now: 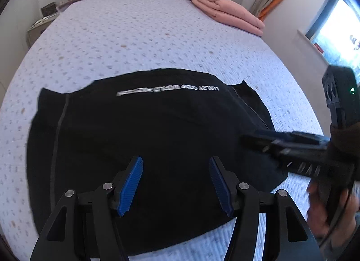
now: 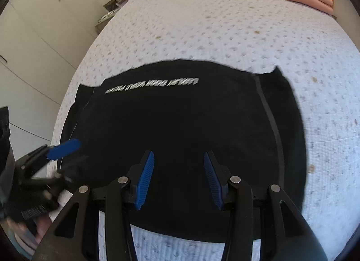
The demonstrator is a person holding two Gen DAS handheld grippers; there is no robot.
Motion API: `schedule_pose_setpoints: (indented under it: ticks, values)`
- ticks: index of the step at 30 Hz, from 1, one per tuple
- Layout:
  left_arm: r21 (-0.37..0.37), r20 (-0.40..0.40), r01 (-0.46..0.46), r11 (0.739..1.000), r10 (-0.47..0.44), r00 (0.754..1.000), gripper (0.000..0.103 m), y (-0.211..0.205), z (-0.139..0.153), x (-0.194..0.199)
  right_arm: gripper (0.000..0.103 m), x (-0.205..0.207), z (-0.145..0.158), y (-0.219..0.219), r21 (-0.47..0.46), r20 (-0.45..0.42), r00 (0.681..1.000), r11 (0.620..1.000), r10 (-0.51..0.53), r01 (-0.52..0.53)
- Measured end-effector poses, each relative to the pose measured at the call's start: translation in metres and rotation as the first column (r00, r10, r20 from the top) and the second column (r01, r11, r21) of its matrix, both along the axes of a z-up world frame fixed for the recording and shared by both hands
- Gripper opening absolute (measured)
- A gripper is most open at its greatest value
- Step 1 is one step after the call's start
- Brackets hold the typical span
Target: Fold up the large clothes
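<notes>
A black garment (image 1: 146, 130) with a line of white lettering lies folded flat on the bed, its grey side seams showing. My left gripper (image 1: 175, 159) hangs above its near half, jaws open, nothing between the blue pads. In the left wrist view the right gripper (image 1: 254, 137) comes in blurred from the right, over the garment's right edge. My right gripper (image 2: 178, 152) also hovers over the black garment (image 2: 180, 125), open and empty. One blue pad (image 2: 65, 148) of the left gripper shows at the garment's left edge in the right wrist view.
The bed (image 1: 135, 35) has a pale lilac dotted cover. A folded pink quilt (image 1: 227, 11) lies by the padded headboard. A nightstand (image 1: 40, 24) stands far left, white wardrobe doors (image 2: 45, 24) beside it, and a window (image 1: 337, 35) at right. A hand (image 1: 321, 204) holds the right gripper.
</notes>
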State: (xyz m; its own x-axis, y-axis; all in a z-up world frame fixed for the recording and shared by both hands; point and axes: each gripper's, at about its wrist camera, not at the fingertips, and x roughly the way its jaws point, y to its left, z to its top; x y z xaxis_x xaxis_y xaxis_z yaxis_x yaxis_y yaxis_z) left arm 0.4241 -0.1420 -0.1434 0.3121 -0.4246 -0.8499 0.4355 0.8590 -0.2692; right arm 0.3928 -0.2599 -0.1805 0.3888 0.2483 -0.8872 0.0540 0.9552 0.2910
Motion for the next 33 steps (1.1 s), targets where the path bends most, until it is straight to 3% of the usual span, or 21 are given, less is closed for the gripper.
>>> schedule_pose_setpoints:
  ticks: [5,9,15,18,20,23,26,29,31,33]
  values:
    - [0.088,-0.027,-0.026,0.996,0.028,0.999,0.063,-0.010,-0.033,0.004,0.049,0.007,-0.032,0.020,-0.114,-0.034,0.999,0.993,0.016,-0.020]
    - [0.111,-0.051,-0.036,0.993,0.041,0.998,0.062,-0.008,-0.063,0.007,0.049,0.012,-0.064,0.026,-0.128,-0.085,0.996,0.991,0.024,-0.035]
    - [0.111,-0.038,-0.063,0.992,0.068,0.997,0.060,-0.009,-0.085,0.014,0.049,0.016,-0.092,0.027,-0.129,-0.071,0.997,0.992,0.006,-0.015]
    - [0.096,-0.040,-0.064,0.993,0.068,0.997,0.061,-0.004,-0.080,0.014,0.049,0.018,-0.087,0.027,-0.132,-0.085,0.996,0.991,0.026,-0.037]
    - [0.034,-0.053,-0.071,0.997,0.073,0.996,0.061,0.006,-0.064,0.014,0.050,0.020,-0.072,0.022,-0.086,-0.086,0.996,0.996,0.022,-0.030]
    - [-0.023,-0.023,-0.139,0.990,0.139,0.990,0.061,0.032,-0.036,0.021,0.050,0.029,-0.030,0.011,-0.088,0.024,1.000,0.996,0.009,-0.007]
    - [-0.018,-0.006,-0.233,0.972,0.233,0.972,0.061,0.061,-0.027,0.039,0.050,0.053,-0.015,0.012,-0.092,0.066,0.998,0.996,0.021,-0.015]
    - [0.067,-0.103,-0.290,0.955,0.295,0.950,0.064,0.084,-0.061,0.064,0.050,0.077,-0.040,0.016,-0.130,0.013,1.000,0.991,0.021,-0.019]
    - [0.030,-0.146,-0.293,0.956,0.294,0.945,0.064,0.092,-0.076,0.069,0.050,0.090,-0.074,0.019,-0.107,-0.080,0.996,0.993,0.033,-0.042]
    - [0.059,-0.129,-0.267,0.962,0.272,0.953,0.065,0.091,-0.080,0.072,0.050,0.092,-0.092,0.023,-0.109,-0.090,0.995,0.993,0.037,-0.047]
